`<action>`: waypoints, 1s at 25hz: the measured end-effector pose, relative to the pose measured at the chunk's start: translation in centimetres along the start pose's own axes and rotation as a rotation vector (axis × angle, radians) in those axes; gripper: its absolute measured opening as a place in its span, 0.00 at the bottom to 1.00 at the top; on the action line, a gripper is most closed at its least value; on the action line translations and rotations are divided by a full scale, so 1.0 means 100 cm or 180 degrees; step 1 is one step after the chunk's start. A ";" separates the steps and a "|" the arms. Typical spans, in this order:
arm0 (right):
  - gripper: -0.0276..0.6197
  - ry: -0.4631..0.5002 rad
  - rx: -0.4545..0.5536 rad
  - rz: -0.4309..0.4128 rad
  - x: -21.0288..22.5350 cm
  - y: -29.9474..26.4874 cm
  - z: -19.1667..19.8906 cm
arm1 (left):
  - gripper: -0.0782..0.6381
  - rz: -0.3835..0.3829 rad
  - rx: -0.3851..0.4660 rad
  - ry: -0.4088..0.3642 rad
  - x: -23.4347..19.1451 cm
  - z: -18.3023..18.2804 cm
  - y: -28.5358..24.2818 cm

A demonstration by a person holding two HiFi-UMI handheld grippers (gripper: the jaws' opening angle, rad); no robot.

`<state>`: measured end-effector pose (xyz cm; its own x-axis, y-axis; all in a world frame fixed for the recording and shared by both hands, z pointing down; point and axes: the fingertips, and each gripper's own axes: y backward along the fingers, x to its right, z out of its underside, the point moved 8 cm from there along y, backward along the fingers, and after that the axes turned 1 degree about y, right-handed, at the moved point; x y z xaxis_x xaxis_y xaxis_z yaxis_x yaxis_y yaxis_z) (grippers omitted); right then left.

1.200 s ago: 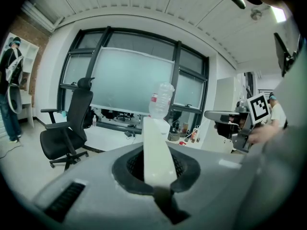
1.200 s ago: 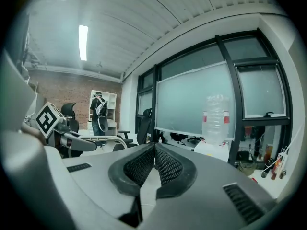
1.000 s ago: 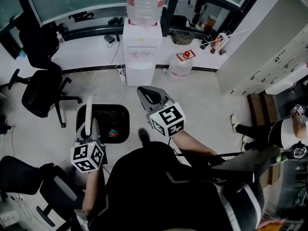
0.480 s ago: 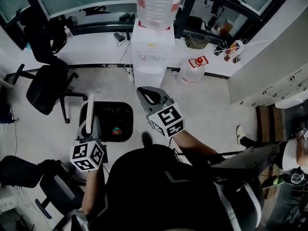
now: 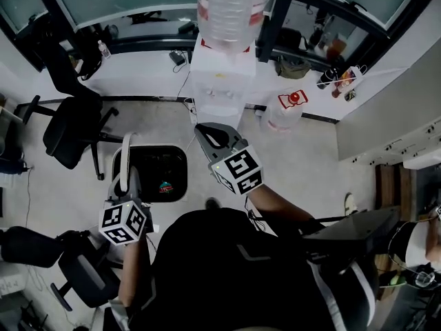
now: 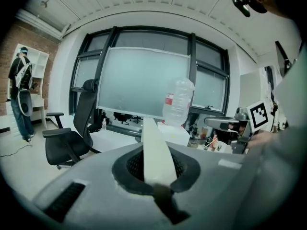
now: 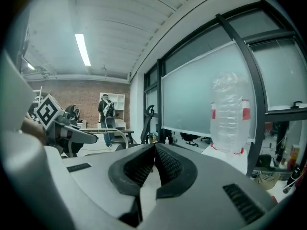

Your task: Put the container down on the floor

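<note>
A black container [image 5: 153, 174] with a pale rim hangs low over the floor at my left. Its white bail handle [image 5: 124, 158] arches up along its left side. My left gripper [image 5: 129, 183] is shut on that handle. In the left gripper view the handle [image 6: 154, 152] runs as a white strip straight out between the closed jaws. Something small and coloured lies inside the container. My right gripper [image 5: 208, 134] is held up in front of me, to the right of the container. Its ribbed pads [image 7: 165, 164] meet at the tips with nothing between them.
A white water dispenser [image 5: 219, 88] with a clear bottle [image 5: 233, 5] stands just beyond the container. A spare jug [image 5: 284, 112] sits on the floor to its right. Black office chairs [image 5: 72, 126] stand at the left. A person [image 6: 21, 97] stands far off by shelves.
The head view has shifted, so the dispenser and the jug now sit lower and further right. Both grippers and the hanging container keep about the same places.
</note>
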<state>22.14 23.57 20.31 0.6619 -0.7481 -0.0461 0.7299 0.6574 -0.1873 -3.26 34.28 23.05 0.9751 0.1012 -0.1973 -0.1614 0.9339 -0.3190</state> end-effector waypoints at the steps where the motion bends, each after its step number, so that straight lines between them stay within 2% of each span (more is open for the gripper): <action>1: 0.05 0.0009 -0.0001 -0.0024 0.005 -0.002 0.001 | 0.13 -0.0021 0.0008 0.0007 0.001 -0.001 -0.005; 7: 0.05 0.0014 -0.0032 -0.0090 0.029 -0.022 0.000 | 0.13 -0.0087 0.0041 -0.0029 0.004 -0.011 -0.029; 12: 0.05 -0.0028 -0.0038 -0.0115 0.035 -0.038 -0.002 | 0.13 -0.0043 0.0096 -0.0044 0.004 -0.018 -0.044; 21: 0.05 -0.0014 -0.0079 -0.0052 0.041 -0.081 -0.008 | 0.13 0.0076 0.0059 0.0056 -0.024 -0.017 -0.089; 25: 0.05 0.0019 -0.0088 0.0011 0.047 -0.108 -0.012 | 0.13 0.0180 0.0013 0.0018 -0.044 -0.026 -0.116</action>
<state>17.15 12.89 20.94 0.6635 -0.7464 -0.0527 0.7225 0.6574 -0.2141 -6.08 22.11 25.24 0.9636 0.1519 -0.2201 -0.2156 0.9282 -0.3033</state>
